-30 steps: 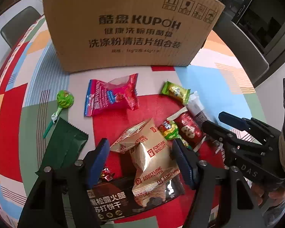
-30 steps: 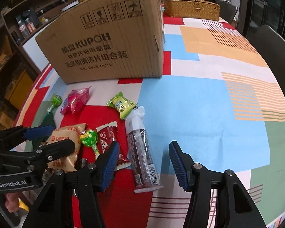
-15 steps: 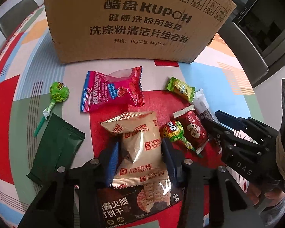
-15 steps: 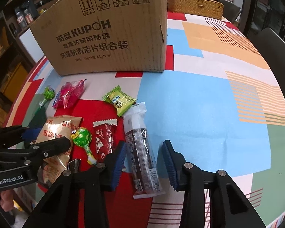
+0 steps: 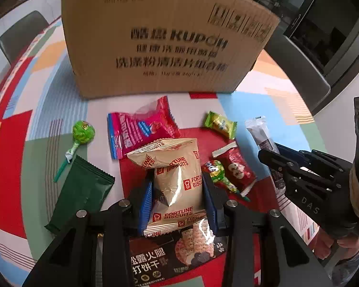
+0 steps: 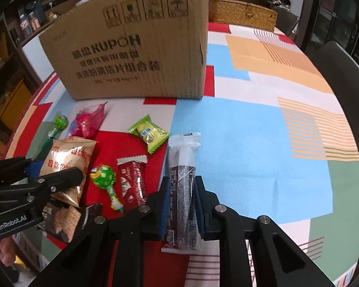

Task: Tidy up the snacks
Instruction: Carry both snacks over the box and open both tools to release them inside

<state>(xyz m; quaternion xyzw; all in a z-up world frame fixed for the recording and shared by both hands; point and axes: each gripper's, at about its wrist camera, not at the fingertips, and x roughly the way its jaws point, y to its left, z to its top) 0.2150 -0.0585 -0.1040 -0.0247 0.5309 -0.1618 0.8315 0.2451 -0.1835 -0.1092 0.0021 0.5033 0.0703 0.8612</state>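
Our left gripper has just been closing and now pinches the beige biscuit bag, which lies on the patterned table over a dark cracker packet. Our right gripper has closed too — its fingers squeeze the long dark bar. The cardboard box stands behind the scattered snacks.

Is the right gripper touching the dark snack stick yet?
Touching. The right wrist view shows the right gripper with both blue pads pressed against the sides of the dark snack stick, jaws just closed on it.
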